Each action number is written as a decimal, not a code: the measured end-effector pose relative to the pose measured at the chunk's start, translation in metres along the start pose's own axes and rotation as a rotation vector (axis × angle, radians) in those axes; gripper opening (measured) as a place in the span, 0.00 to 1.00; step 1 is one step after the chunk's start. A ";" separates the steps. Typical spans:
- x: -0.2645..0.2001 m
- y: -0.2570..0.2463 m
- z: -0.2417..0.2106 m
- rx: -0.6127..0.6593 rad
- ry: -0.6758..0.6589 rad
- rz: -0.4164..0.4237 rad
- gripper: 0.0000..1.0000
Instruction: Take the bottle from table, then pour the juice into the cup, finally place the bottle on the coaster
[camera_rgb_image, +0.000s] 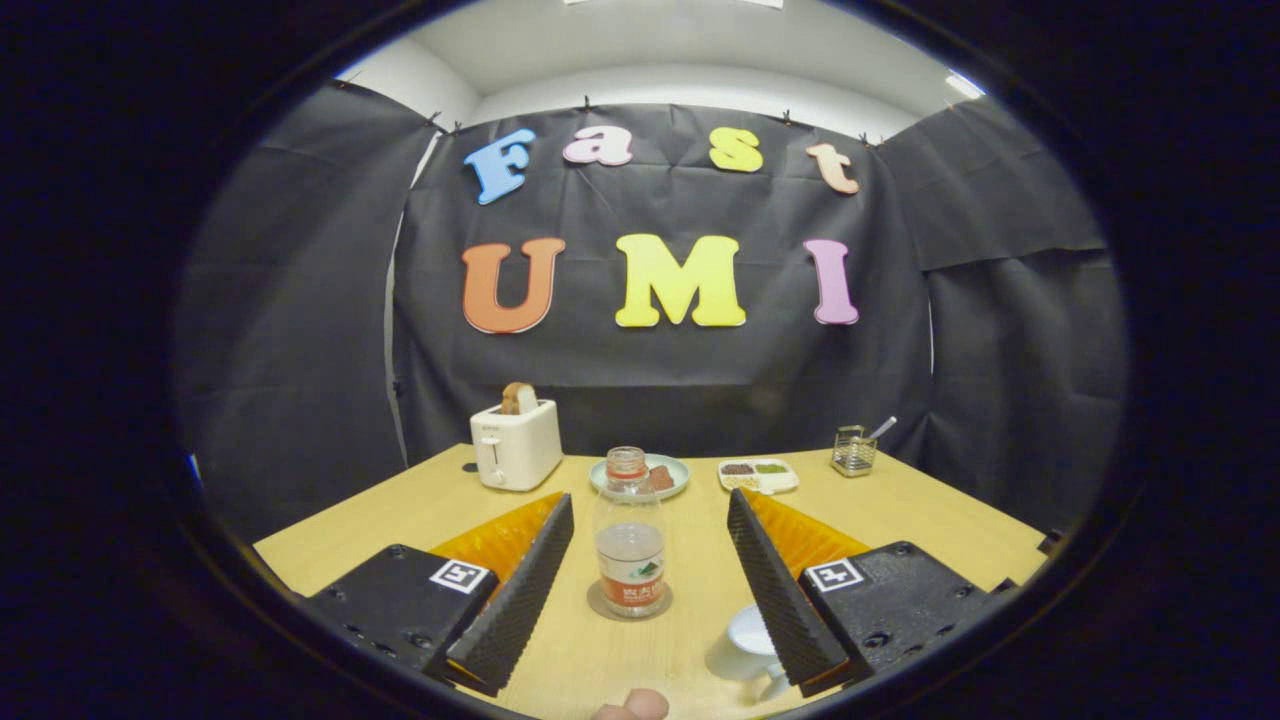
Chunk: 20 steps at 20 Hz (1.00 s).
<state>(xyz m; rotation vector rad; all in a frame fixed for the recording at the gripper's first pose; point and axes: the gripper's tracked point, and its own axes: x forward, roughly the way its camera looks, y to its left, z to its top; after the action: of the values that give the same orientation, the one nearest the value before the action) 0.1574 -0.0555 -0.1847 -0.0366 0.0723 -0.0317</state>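
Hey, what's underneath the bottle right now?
The bottle stands upright on a round coaster on the table, between the open gripper's fingers, neither touching. Just the coaster's rim shows; its middle is covered by the bottle.

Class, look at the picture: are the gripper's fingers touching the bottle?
Apart. The gripper view shows bare table on both sides of the bottle, which stands on the coaster between the open fingers.

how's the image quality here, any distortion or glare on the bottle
Gripper view: strong fisheye bending, table edges curve; lighting even, shadows soft; bottle sharp on the coaster between the open jaws of the gripper, only faint sheen; cup partly hidden behind one finger.
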 end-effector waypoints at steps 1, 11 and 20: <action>-0.009 -0.008 0.004 -0.014 0.003 -0.016 0.99; -0.057 -0.021 0.035 0.088 -0.002 -0.015 1.00; -0.078 -0.002 0.094 -0.088 0.086 -0.063 1.00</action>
<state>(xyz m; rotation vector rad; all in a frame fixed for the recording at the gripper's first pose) 0.0863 -0.0513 -0.0850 -0.1260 0.1584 -0.0928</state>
